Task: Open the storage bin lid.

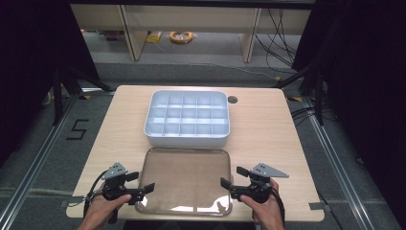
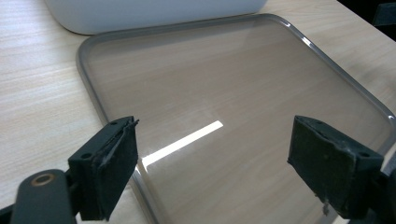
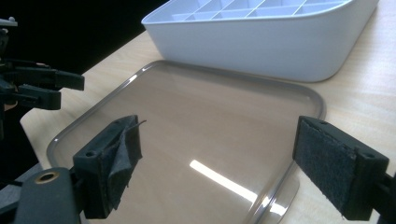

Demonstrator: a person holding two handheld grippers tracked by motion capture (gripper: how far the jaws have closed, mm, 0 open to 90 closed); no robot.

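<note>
We hold left gripper [image 1: 142,182] and right gripper [image 1: 229,176] released, jaws wide, nothing gripped; clear lid [image 1: 184,177] flat between them, under both jaw pairs; white compartment tray [image 1: 186,139] just beyond.

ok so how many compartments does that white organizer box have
15, none look hidden. The white organizer box sits at the table's far middle, behind the clear lid; its compartments form three rows of five, running left to right.

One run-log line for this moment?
clear lid flat on table | white divided box behind | left gripper open | right gripper open
</note>
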